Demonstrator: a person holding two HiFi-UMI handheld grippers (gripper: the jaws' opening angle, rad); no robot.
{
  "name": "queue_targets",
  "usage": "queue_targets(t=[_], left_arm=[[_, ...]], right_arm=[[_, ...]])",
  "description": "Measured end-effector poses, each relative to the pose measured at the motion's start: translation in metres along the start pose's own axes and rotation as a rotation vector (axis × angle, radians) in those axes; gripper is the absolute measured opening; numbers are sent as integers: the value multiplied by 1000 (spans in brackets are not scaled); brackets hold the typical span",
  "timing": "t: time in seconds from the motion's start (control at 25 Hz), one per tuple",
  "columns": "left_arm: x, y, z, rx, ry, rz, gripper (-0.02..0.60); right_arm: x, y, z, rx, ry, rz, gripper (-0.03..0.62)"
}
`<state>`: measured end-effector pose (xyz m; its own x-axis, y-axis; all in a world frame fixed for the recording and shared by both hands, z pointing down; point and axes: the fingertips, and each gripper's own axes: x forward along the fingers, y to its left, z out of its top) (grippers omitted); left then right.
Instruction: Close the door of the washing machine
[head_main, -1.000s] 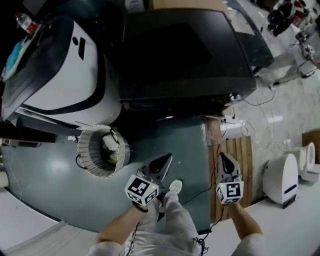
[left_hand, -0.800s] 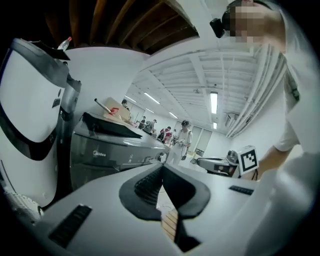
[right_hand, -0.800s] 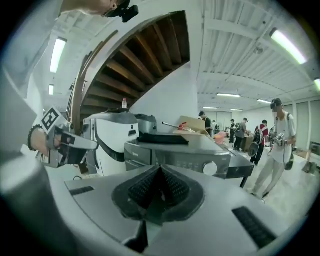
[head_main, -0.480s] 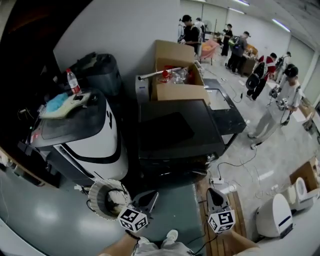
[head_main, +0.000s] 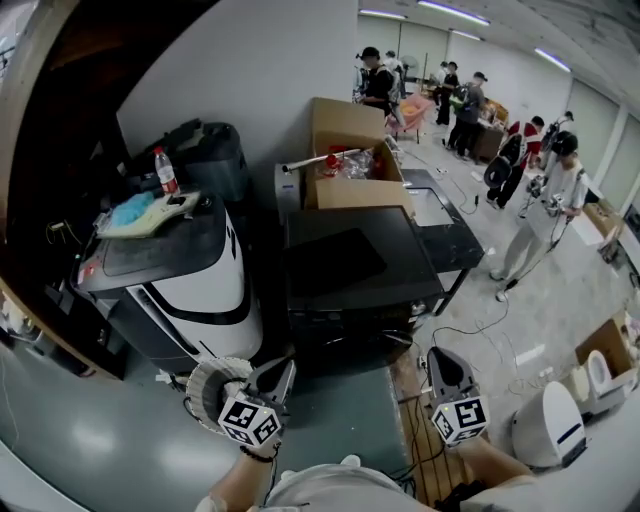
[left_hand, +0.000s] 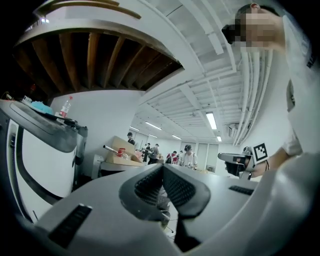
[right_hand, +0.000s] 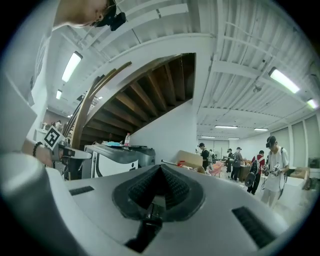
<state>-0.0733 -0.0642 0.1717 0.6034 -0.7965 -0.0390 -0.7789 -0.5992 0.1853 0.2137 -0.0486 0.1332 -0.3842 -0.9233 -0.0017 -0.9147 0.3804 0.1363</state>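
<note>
A white and black machine with a dark sloped top stands at the left, with a black box-shaped appliance beside it. I cannot tell which door is open. My left gripper is shut and empty, held level in front of the gap between the two. My right gripper is also shut and empty, off the black appliance's front right corner. In the left gripper view the jaws meet, and the white machine is at the left. The right gripper view shows the closed jaws and that machine.
A tray with a blue cloth and a water bottle rests on the white machine. A ribbed white ring lies on the floor by my left gripper. Cardboard boxes, floor cables, a white device and several people are beyond.
The head view has tilted up from the floor to the room. Both grippers have risen, stay shut, and now sit lower in the frame.
</note>
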Motion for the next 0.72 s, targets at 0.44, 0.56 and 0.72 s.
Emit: queue_targets(t=[0.44,0.56,0.72], left_arm=[[-37,20,61,121,-79,27,3],[-39,20,61,128,-77,28,3],[-39,18,56,115,-66,19,3]], right_arm=[[-2,-1,42,-13,-99,-14,11],[-4,-1,42,-12,-103,-12,11],[-5,0,39,-8,-94,-15,11]])
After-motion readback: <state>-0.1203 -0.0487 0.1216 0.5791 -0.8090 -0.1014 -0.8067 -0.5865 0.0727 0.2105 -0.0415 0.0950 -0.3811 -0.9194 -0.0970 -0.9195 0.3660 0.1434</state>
